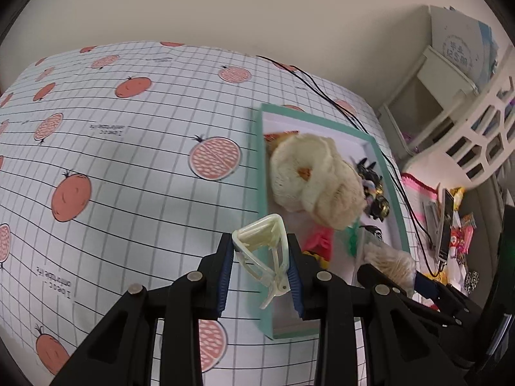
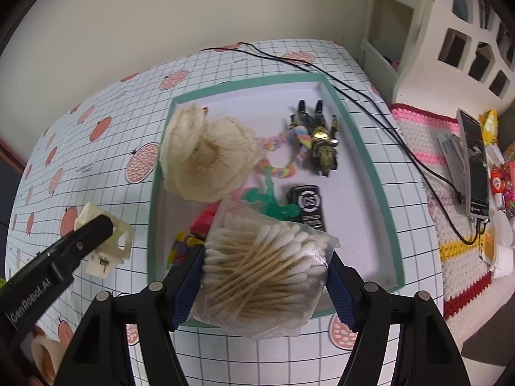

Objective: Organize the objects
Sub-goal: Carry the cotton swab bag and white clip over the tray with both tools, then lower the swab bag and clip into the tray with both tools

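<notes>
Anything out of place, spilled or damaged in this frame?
Nothing spilled or broken. The cream hair claw in the left gripper and the cotton swab bag in the right gripper aren't yet in the teal box.

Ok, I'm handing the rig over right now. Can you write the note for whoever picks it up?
Left hand-held gripper: shut on the cream hair claw clip, held beside the tray's left edge, not yet inside.
Right hand-held gripper: shut on the bag of cotton swabs, held over the near end of the teal tray.
Already in the tray: cream knitted hat, rainbow braided cord, black and gold robot figure, black case, green toy, red item.
Left: put both held things in the tray.
</notes>
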Demonstrator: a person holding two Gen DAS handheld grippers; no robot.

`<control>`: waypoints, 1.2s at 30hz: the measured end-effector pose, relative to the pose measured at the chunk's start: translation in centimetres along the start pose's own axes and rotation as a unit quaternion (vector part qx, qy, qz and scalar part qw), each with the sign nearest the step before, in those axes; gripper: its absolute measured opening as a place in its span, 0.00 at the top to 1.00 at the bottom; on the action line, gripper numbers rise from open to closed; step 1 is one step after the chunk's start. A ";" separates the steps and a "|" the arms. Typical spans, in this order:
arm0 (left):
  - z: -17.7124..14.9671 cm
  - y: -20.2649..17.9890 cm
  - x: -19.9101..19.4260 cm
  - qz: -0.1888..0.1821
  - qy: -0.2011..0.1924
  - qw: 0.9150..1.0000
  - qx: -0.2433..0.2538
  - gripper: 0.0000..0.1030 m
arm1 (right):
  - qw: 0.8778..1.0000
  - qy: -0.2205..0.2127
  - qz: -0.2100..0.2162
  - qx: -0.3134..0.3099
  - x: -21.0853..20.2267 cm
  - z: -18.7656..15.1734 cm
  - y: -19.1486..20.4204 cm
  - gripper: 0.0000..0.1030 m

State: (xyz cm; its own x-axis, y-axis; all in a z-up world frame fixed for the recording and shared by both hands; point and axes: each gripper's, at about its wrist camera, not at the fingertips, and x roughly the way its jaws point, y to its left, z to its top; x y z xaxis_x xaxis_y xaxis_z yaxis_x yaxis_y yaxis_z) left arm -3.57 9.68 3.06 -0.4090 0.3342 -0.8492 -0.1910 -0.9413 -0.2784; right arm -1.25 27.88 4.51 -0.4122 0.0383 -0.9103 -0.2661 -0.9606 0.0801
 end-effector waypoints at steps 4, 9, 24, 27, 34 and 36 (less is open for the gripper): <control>-0.3 -1.0 0.2 -0.006 0.003 1.000 0.008 0.68 | 1.000 0.000 -0.005 0.011 0.0 0.0 -1.2 0.29; -0.7 -2.0 0.6 -0.014 0.011 1.000 0.017 0.68 | 1.000 0.002 -0.013 0.023 0.2 0.0 -2.7 0.29; -2.4 -6.0 1.4 -0.024 0.025 0.997 0.067 0.68 | 0.999 0.003 -0.026 0.040 0.3 -0.2 -4.8 0.29; -2.7 -6.3 1.6 -0.026 0.031 0.997 0.072 0.68 | 0.999 0.003 -0.027 0.043 0.4 -0.1 -5.1 0.28; -3.2 -7.4 2.2 -0.023 0.045 0.994 0.095 0.68 | 0.998 0.010 -0.027 0.053 0.8 -0.1 -5.7 0.28; -3.5 -7.5 2.7 -0.013 0.054 0.993 0.100 0.68 | 0.998 0.010 -0.026 0.055 0.9 -0.1 -5.8 0.28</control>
State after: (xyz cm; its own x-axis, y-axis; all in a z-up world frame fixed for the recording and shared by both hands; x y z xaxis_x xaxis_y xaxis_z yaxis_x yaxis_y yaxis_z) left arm -0.16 17.44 1.29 -0.3063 0.3411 -0.8887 -0.3778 -0.9005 -0.2154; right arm 0.00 33.46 3.21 -0.3785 0.0808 -0.9221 -0.3819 -0.9211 0.0760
